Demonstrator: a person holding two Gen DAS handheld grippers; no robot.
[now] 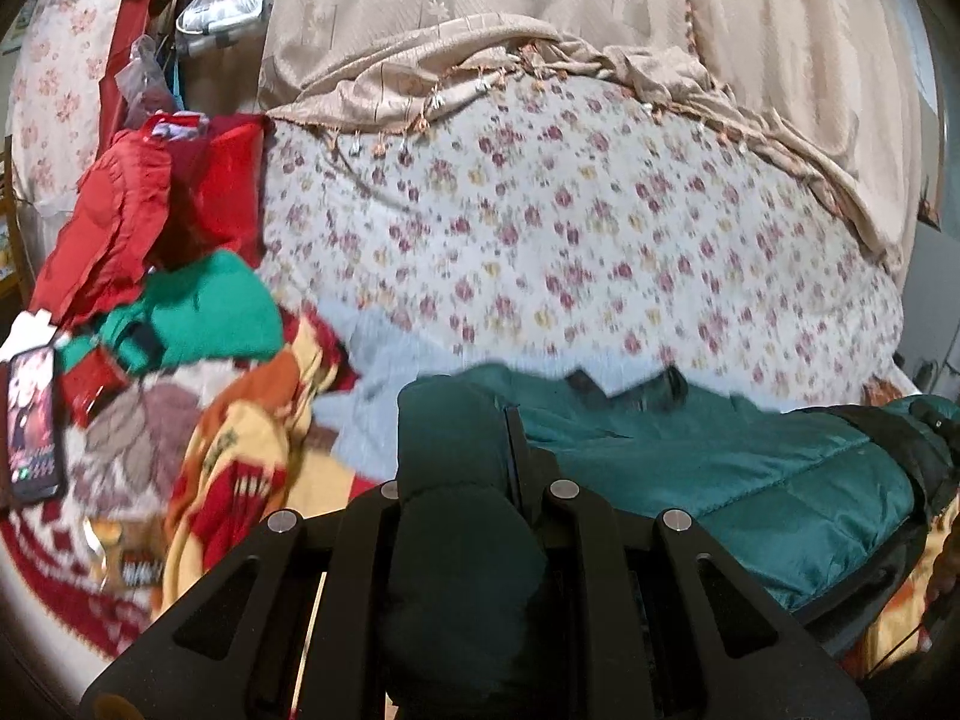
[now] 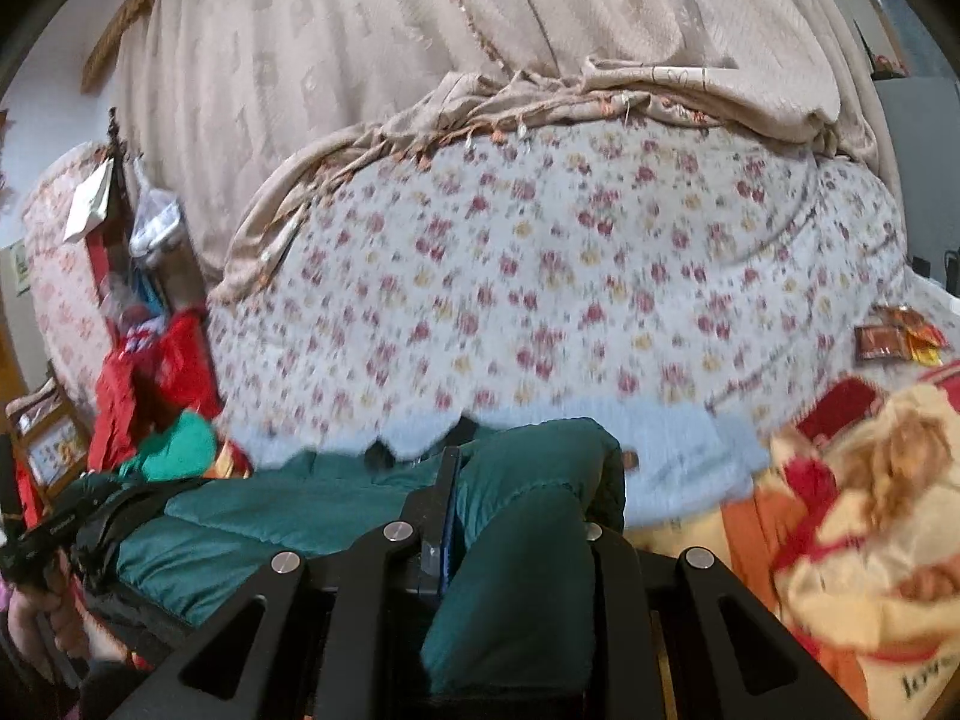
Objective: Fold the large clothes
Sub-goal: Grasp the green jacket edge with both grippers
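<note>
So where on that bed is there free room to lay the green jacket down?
The floral bedspread lies open between the fringed beige cloth behind and the green jacket in front. The left is crowded with red clothes and a patterned blanket.

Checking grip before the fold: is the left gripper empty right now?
No, the left gripper is shut on a bunched part of the dark green jacket, which bulges between its fingers.
</note>
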